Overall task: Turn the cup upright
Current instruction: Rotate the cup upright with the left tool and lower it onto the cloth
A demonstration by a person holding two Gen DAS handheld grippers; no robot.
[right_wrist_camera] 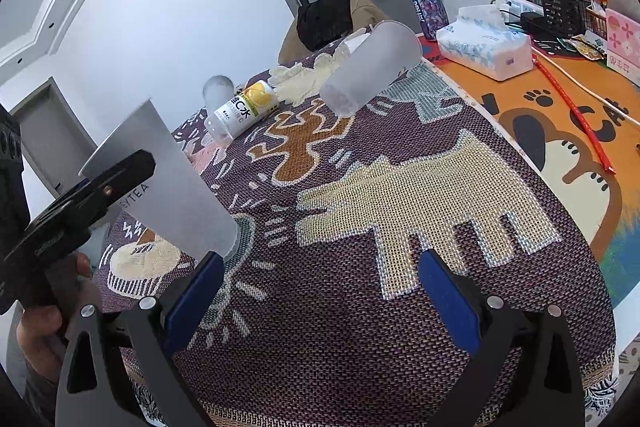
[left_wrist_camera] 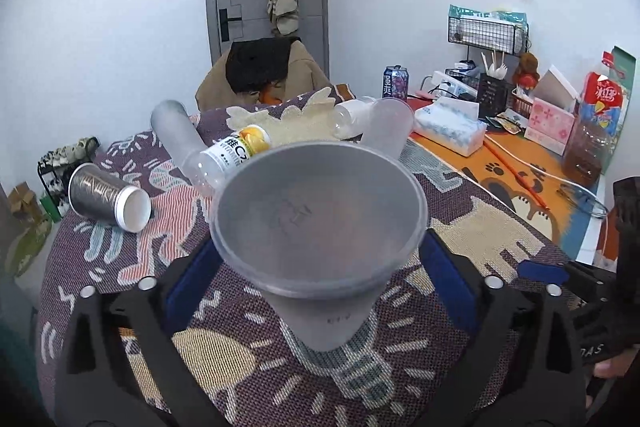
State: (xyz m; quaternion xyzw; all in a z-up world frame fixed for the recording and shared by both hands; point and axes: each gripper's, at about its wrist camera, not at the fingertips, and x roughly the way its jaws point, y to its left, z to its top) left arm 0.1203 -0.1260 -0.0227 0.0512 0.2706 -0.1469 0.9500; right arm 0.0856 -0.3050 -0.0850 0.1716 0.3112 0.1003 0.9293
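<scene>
A frosted grey plastic cup (left_wrist_camera: 320,215) fills the middle of the left wrist view, its open rim toward the camera and its narrow base low between the blue pads. My left gripper (left_wrist_camera: 316,287) is shut on it. In the right wrist view the same cup (right_wrist_camera: 168,183), marked "HEYTEA", is tilted with its wide end toward the cloth, and the left gripper's black finger (right_wrist_camera: 120,175) lies across it. My right gripper (right_wrist_camera: 320,291) is open and empty above the patterned cloth (right_wrist_camera: 400,187).
On the cloth lie a second frosted cup (right_wrist_camera: 372,67), a vitamin water bottle (right_wrist_camera: 244,107), another clear bottle (left_wrist_camera: 352,115) and a dark tumbler (left_wrist_camera: 108,199). A tissue pack (right_wrist_camera: 484,47), a can (right_wrist_camera: 430,13) and wire racks (right_wrist_camera: 548,11) stand on the orange mat to the right.
</scene>
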